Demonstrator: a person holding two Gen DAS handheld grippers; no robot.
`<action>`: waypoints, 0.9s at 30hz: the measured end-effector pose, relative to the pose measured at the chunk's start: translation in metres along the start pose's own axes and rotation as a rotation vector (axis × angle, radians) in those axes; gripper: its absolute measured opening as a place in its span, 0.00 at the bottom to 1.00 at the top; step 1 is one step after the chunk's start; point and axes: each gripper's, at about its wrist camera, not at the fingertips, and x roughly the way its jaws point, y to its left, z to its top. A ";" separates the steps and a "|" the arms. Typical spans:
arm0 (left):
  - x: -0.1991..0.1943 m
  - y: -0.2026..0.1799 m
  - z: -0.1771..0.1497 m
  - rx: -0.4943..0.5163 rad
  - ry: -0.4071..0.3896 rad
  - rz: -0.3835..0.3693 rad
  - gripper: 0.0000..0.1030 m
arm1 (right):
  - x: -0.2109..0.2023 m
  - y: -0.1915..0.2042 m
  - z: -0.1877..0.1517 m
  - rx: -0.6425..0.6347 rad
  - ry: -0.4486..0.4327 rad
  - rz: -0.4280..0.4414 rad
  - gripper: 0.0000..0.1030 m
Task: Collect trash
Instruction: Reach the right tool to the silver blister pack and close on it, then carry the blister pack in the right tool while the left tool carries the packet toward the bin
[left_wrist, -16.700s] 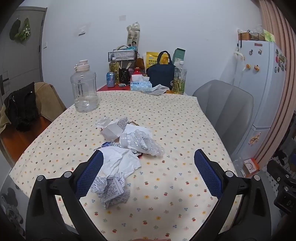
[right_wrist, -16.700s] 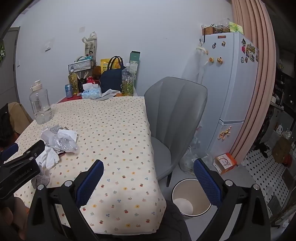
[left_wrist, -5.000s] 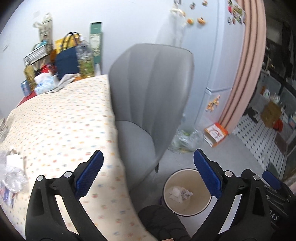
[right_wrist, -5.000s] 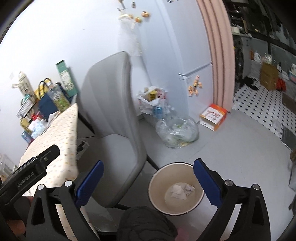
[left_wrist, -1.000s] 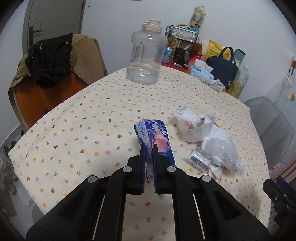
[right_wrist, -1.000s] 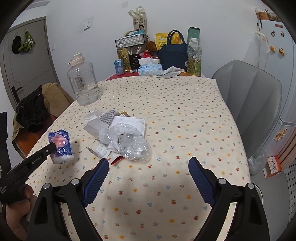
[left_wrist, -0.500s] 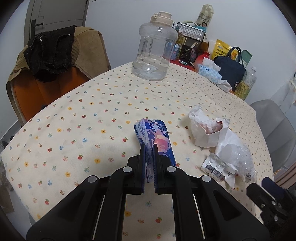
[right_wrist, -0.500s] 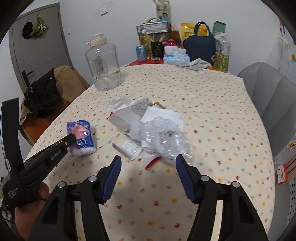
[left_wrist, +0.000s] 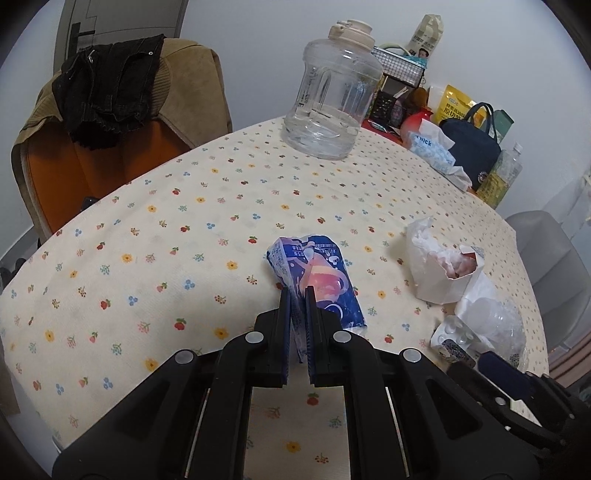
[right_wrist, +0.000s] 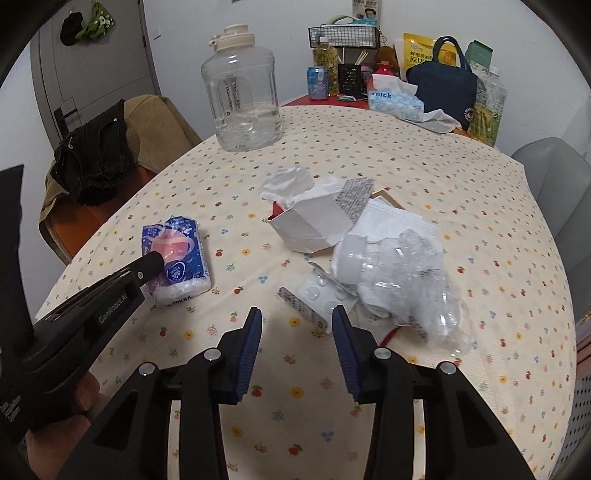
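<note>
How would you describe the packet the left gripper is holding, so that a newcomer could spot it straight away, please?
Start from the big clear water jug at the far side of the floral tablecloth and come toward the camera. The blue tissue packet lies left of the pile of white trash, apart from it, pinched by the left gripper. It alone is blue, with a pink picture.

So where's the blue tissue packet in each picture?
Left wrist view: the blue tissue packet sits in the middle, pinched in the left gripper.
Right wrist view: it lies at the left on the tablecloth, with the left gripper's tip on it.
Shared landmark: the big clear water jug stands behind it in both.
</note>
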 end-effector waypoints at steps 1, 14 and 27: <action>0.000 0.000 0.000 -0.002 -0.001 -0.003 0.08 | 0.003 0.002 0.000 -0.002 0.004 -0.001 0.38; -0.001 0.001 -0.001 -0.001 -0.002 -0.014 0.08 | 0.010 0.008 0.000 -0.032 0.025 0.013 0.04; -0.034 -0.030 0.000 0.064 -0.047 -0.039 0.07 | -0.055 -0.007 0.006 -0.005 -0.100 0.030 0.04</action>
